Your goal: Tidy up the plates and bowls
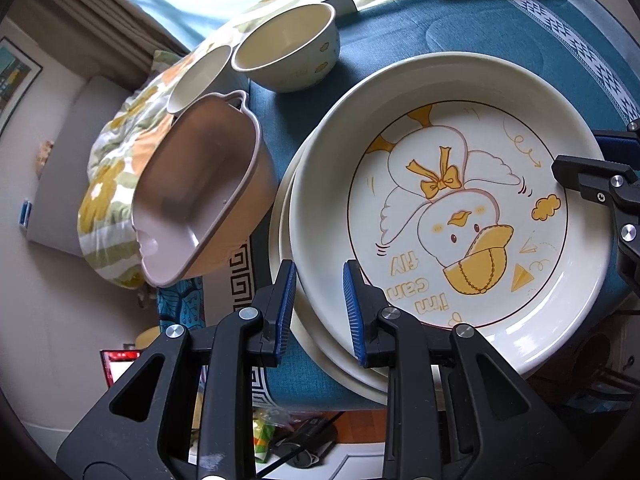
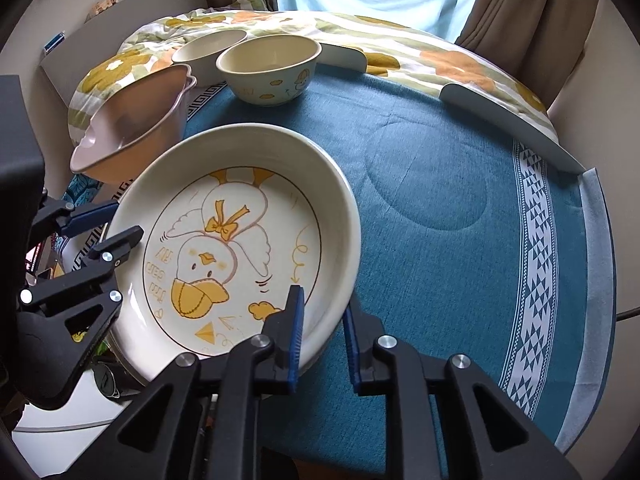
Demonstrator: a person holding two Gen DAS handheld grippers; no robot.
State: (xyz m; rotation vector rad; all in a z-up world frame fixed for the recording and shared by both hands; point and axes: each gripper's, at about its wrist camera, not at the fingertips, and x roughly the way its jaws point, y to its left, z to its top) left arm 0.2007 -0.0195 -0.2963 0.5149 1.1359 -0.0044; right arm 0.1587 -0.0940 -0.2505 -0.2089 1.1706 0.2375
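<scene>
The duck plate [image 1: 448, 216] is a deep cream dish with a yellow cartoon duck inside. It fills the right half of the left wrist view and sits on a second cream plate [image 1: 320, 344], seen only at its lower left edge. At upper left a cream bowl [image 1: 286, 46] stands upright, a smaller bowl [image 1: 198, 78] just beside it. A pink-brown basin [image 1: 200, 196] with a spout is tilted at left.

Round table [image 2: 440, 208] under a teal cloth [image 2: 460, 280]

On the cloth: a stack of duck plates [image 1: 452, 208], a pink tub [image 1: 200, 192], and two cream bowls [image 1: 288, 48], [image 1: 198, 78] near the far edge.
</scene>
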